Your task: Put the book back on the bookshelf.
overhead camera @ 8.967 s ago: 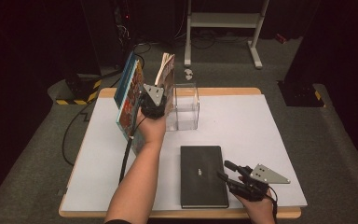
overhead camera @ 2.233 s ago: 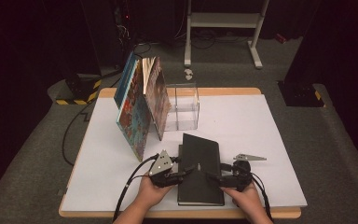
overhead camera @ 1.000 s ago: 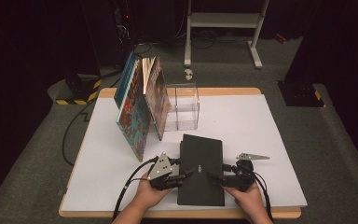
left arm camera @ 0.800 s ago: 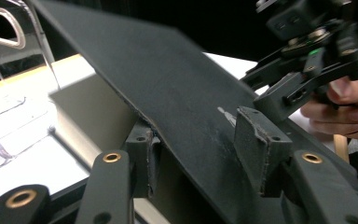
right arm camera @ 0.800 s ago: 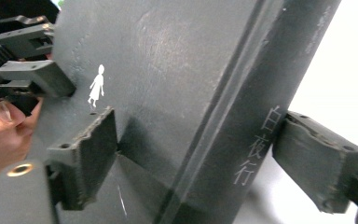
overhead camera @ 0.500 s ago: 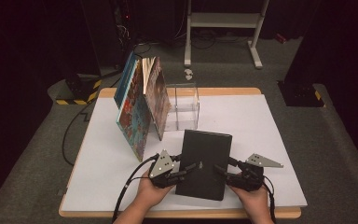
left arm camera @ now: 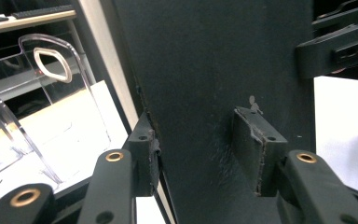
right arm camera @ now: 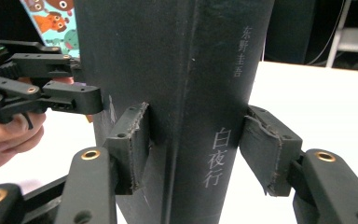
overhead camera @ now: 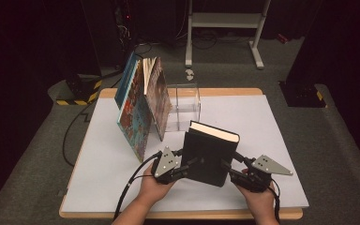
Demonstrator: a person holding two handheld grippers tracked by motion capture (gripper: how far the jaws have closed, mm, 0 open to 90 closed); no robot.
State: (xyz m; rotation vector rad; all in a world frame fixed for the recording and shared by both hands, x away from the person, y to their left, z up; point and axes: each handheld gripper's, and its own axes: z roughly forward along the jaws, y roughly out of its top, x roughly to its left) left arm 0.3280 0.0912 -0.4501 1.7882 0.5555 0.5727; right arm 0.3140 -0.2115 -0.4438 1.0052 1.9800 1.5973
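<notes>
Black book [overhead camera: 209, 154] now upright — white table [overhead camera: 272, 122], dark room

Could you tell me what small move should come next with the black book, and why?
Probably carry the book toward the clear stand. It is upright, both claws clamp its edges, the right one's jaws have just been closing on the spine, and the other books already lean by that stand.
</notes>
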